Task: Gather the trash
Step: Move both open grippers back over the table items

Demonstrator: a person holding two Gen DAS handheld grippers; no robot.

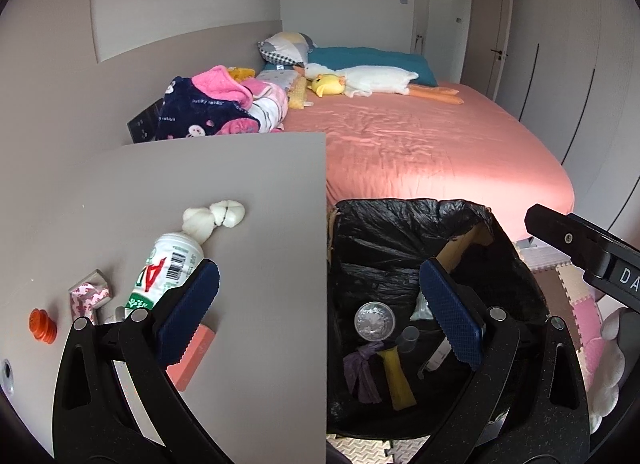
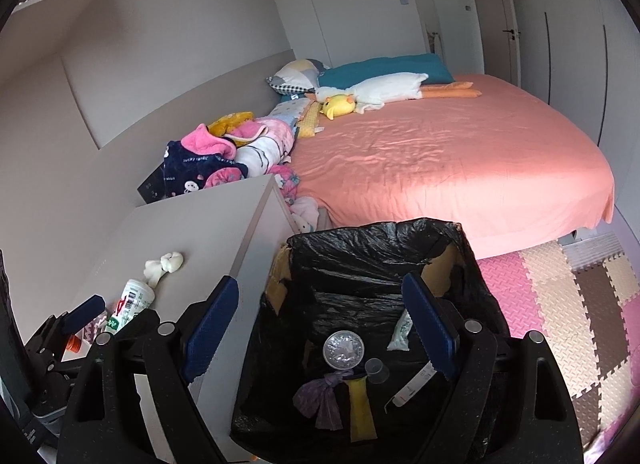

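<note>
Directly below the wide-spread right gripper (image 2: 320, 324) sits the trash bin (image 2: 472, 284).

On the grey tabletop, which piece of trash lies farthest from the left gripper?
The crumpled white tissue. It lies beyond the white bottle; the pink wrapper and orange cap sit nearer the camera.

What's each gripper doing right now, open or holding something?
Left gripper: jaws open, holding nothing.
Right gripper: jaws open, holding nothing.

soft, even daylight; sheen on the pink bed (image 2: 440, 151); fisheye bends walls, dark vignette at corners; bin liner (image 2: 360, 264) interior murky.
</note>
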